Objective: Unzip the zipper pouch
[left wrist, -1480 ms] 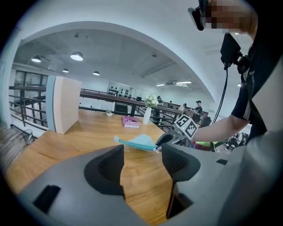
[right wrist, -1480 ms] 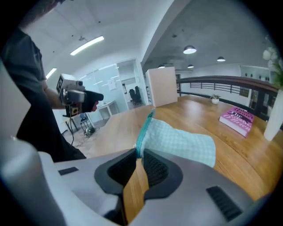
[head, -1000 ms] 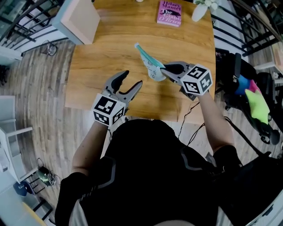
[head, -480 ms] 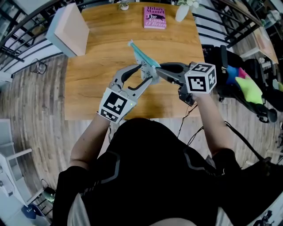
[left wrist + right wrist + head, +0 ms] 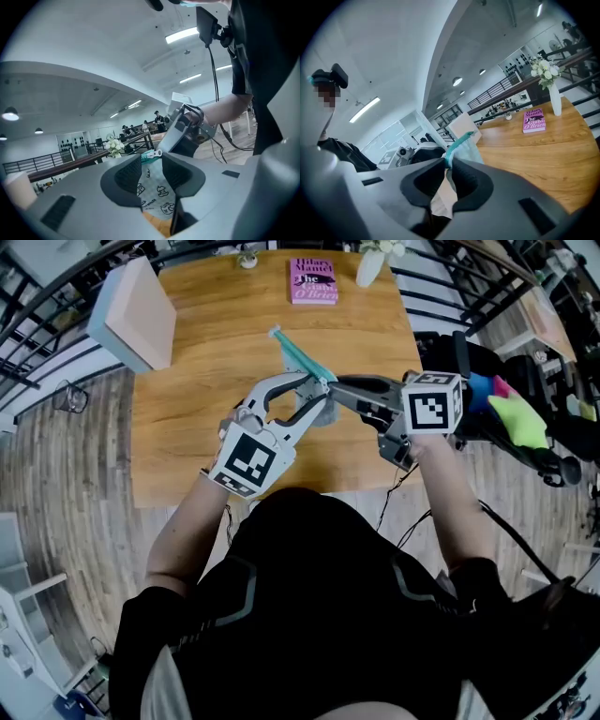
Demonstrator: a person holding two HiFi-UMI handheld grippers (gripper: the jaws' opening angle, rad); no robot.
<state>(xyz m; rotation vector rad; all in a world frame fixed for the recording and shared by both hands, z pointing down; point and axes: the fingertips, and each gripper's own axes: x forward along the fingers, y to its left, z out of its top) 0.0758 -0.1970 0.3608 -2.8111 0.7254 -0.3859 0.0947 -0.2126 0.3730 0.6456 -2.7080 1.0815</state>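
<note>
The zipper pouch (image 5: 296,354), pale printed cloth with a teal zipper edge, hangs in the air above the wooden table (image 5: 197,427). My right gripper (image 5: 334,386) is shut on its teal edge, which shows clamped between the pads in the right gripper view (image 5: 449,159). My left gripper (image 5: 321,392) meets it from the left. Its jaws have just been closing and stand around the pouch (image 5: 157,185) with a gap still showing beside the cloth. The white zipper pull (image 5: 157,153) sits just past the left gripper (image 5: 152,165) fingertips.
A pink book (image 5: 313,279) and a white vase (image 5: 368,268) stand at the table's far edge. A pale pink box (image 5: 133,313) lies at the far left corner. Dark bags with bright cloth (image 5: 511,416) sit right of the table, with railings around.
Both grippers have risen and come together. The pouch went up with the right gripper. The left gripper swung in to the pouch and its jaws narrowed around it.
</note>
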